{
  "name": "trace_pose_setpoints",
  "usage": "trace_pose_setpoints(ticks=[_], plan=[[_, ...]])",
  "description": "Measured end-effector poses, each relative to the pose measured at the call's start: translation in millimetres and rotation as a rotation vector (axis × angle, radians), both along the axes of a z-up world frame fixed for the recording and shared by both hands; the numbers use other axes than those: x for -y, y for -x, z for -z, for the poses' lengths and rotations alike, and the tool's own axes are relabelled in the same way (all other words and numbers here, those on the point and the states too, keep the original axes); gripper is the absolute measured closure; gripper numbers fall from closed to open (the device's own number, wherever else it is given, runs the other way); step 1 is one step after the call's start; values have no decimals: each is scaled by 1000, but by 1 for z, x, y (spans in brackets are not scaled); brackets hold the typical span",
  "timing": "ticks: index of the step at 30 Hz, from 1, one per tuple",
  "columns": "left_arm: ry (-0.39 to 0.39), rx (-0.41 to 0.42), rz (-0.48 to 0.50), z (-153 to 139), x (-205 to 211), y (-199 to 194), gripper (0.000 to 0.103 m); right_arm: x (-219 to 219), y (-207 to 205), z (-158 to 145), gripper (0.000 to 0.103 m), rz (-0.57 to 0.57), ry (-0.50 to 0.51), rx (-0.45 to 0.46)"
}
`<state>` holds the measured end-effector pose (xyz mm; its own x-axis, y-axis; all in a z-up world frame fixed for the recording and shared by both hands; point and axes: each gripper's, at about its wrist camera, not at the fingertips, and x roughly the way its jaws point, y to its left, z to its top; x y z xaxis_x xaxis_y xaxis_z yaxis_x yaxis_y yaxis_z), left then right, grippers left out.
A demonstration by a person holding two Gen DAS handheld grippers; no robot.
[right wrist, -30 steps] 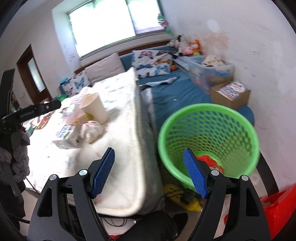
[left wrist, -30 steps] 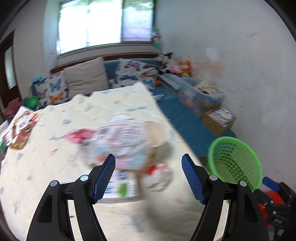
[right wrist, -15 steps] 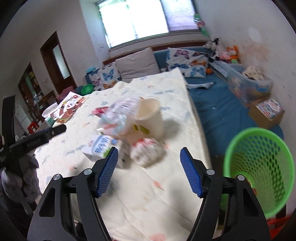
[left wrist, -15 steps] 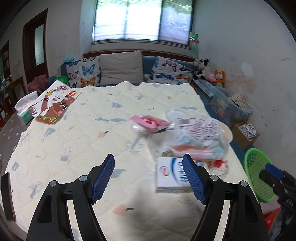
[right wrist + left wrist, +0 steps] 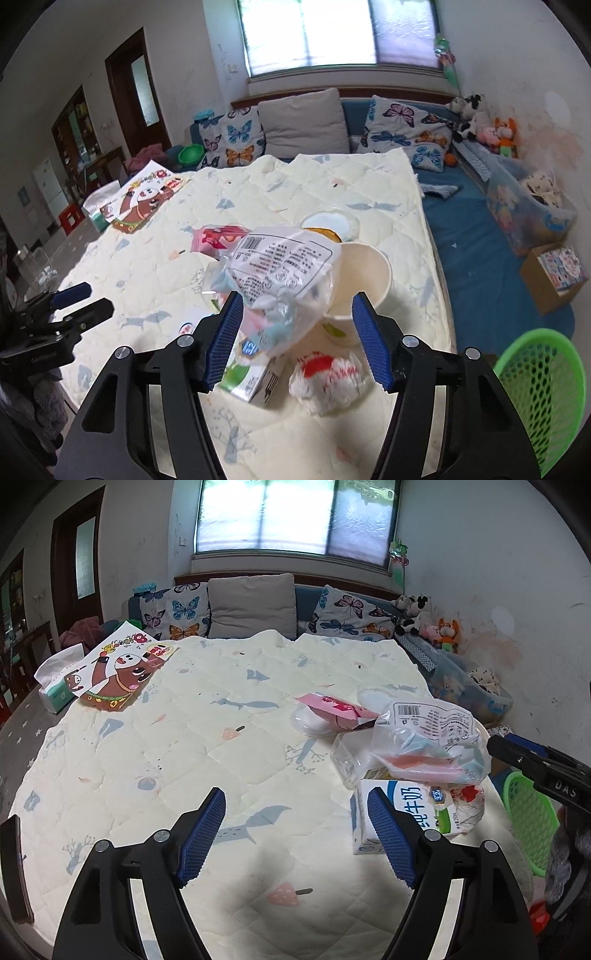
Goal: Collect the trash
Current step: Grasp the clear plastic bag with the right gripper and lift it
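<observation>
Trash sits in a small heap near the right edge of a cream quilted mattress (image 5: 184, 738), and both grippers hang over that surface. From the right gripper (image 5: 297, 332) outward: its blue pads are closing, apart, with a crinkled clear plastic bag (image 5: 284, 273) printed with a barcode seen between them; whether the pads touch it cannot be told. Just under the bag lies a white and green milk carton (image 5: 255, 380), beside it a crumpled white and red paper wad (image 5: 327, 376), and behind it an upright cream paper cup (image 5: 365, 280). A pink wrapper (image 5: 218, 236) and a round clear lid (image 5: 328, 225) lie farther back. Off the mattress edge, low on the right, stands a green mesh basket (image 5: 543, 387).

The left gripper (image 5: 297, 834) is opening, its pads wide apart over bare quilt with nothing between them; the carton lies just beyond its right pad.

The quilt has pale blue and pink prints. At its far left corner lie a cartoon picture book (image 5: 118, 668) and a tissue pack (image 5: 55, 686). Beyond are butterfly cushions (image 5: 184, 613), a grey pillow (image 5: 251, 605), a bright window (image 5: 295, 517), plush toys (image 5: 428, 620) and a clear storage bin (image 5: 524, 206) along the white wall, with a brown door (image 5: 136, 96) on the left.
</observation>
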<state>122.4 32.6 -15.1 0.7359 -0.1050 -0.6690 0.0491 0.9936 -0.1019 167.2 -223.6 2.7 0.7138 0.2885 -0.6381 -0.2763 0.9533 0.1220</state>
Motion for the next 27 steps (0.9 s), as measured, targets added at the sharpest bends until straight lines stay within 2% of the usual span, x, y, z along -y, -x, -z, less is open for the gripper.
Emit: trace_pose_setpoints(ticks=[9,11,13,18,21,27], plan=[[-15,-14,51,7,6,-5,26,-7,-20,12,41,-15,39,-42],[-19,-15,69,8,9,-6,26,-10,-21,13,44,-23,55,-40],[-24,-18,97,9,13,-6,25,-11,-22,14,53,-27,63,-39],[-58,-17,195,12,27,-6,22,-9,-21,14,64,-32,43,-34],[-93,-9,257,15,36,-5,21,-6,-14,9,67,-22,27,-10],[-76,-24,388,19,45,-11,18,4,3,-10,68,4,4,45]])
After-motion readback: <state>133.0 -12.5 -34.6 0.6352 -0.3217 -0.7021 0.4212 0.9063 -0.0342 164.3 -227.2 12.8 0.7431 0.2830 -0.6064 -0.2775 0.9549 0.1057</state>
